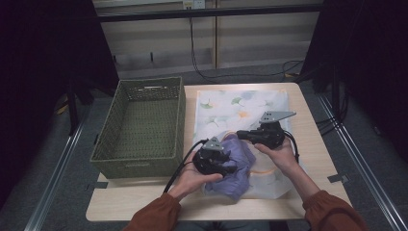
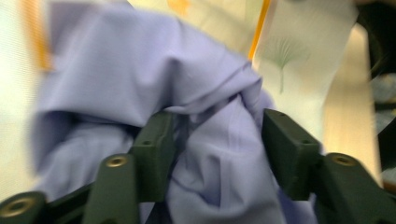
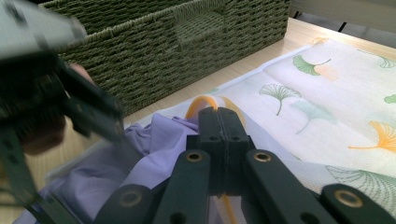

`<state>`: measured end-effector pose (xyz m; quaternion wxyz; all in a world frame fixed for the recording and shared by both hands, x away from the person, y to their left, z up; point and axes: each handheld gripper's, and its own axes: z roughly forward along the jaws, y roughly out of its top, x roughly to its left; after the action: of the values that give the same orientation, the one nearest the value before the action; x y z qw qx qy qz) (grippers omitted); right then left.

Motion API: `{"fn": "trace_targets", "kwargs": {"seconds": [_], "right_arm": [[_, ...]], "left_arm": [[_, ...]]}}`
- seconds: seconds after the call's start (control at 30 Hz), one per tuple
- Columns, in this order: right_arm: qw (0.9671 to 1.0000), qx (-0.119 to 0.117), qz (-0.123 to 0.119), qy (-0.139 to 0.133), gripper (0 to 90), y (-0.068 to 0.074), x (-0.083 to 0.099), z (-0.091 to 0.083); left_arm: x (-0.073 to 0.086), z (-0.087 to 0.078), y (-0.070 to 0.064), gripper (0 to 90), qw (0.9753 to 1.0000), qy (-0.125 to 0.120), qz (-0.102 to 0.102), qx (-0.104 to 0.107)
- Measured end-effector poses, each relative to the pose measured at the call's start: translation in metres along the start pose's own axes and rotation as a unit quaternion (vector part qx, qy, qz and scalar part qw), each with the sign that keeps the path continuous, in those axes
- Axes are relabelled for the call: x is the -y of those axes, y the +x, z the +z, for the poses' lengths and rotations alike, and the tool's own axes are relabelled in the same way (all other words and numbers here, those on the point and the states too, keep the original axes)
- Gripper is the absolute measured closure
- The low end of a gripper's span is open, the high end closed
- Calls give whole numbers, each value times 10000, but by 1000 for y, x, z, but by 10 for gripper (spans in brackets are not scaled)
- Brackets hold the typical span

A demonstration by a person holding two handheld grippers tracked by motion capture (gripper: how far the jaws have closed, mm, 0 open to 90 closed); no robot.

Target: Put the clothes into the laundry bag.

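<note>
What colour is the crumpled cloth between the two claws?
The cloth is pale lilac, plain, without a pattern. The left gripper view shows it best.

a green woven basket (image 1: 144, 127) sits at the left of my pale wooden surface (image 1: 317, 144), its inside bare. black cables (image 1: 202, 53) run down the wall beyond. metal rails (image 1: 53, 178) flank the surface on the grey floor.

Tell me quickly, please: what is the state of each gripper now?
Left gripper: open, jaws around a fold of the purple cloth.
Right gripper: shut on the bag at its orange edge.
</note>
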<state>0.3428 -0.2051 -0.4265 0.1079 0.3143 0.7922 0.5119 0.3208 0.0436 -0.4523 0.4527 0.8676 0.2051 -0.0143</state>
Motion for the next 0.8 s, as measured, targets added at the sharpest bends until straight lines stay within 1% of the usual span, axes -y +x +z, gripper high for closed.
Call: {"fn": "trace_targets", "kwargs": {"seconds": [0.07,0.1,0.13,0.17,0.23,0.27,0.3,0.33,0.4,0.43,0.47,0.53,0.6,0.63,0.7,0.73,0.77,0.8], "right_arm": [[10000,-9,-2,-1,900,0,0,0],[10000,-14,-5,3,900,1,0,1],[10000,-13,-6,5,900,1,0,1],[10000,-5,-10,15,900,1,0,1],[10000,-3,-12,19,900,1,0,2],[10000,-13,-11,35,900,0,1,2],[10000,-9,-10,35,900,0,1,2],[10000,-5,-7,38,900,1,1,2],[10000,-4,-11,38,900,1,1,2],[10000,-9,-8,31,900,1,0,2],[10000,-6,-12,31,900,1,0,2],[10000,-15,-11,28,900,0,1,1],[10000,-18,-3,20,900,0,1,0],[10000,-13,-4,21,900,0,1,0],[10000,-17,-18,27,900,0,1,1],[10000,-10,-11,25,900,1,1,1],[10000,-14,-15,26,900,1,1,1],[10000,-19,-6,33,900,1,1,1]], "left_arm": [[-1,-11,1,343,9998,-100,-36,-156],[-1,-15,1,334,9998,-147,-28,-148],[0,-20,1,335,9997,-170,-9,-193],[0,-23,1,332,9994,-166,51,-285],[2,-26,3,308,9992,-177,10,-368],[2,-25,4,277,9989,-158,-15,-432],[3,-23,6,247,9989,-114,-36,-444],[4,-20,7,222,9985,-80,-52,-545],[6,-14,10,174,9988,70,-145,-473],[7,-12,10,160,9986,104,-165,-488],[9,-10,11,139,9987,138,-200,-447],[10,-8,12,141,9986,205,-183,-452],[13,-5,12,150,9987,236,-169,-410],[14,-3,11,185,9987,255,-166,-413],[16,1,11,239,9988,345,-110,-327],[17,2,10,310,9987,373,-73,-351],[17,4,9,358,9984,411,-6,-380],[17,5,7,370,9984,419,57,-386]]}}
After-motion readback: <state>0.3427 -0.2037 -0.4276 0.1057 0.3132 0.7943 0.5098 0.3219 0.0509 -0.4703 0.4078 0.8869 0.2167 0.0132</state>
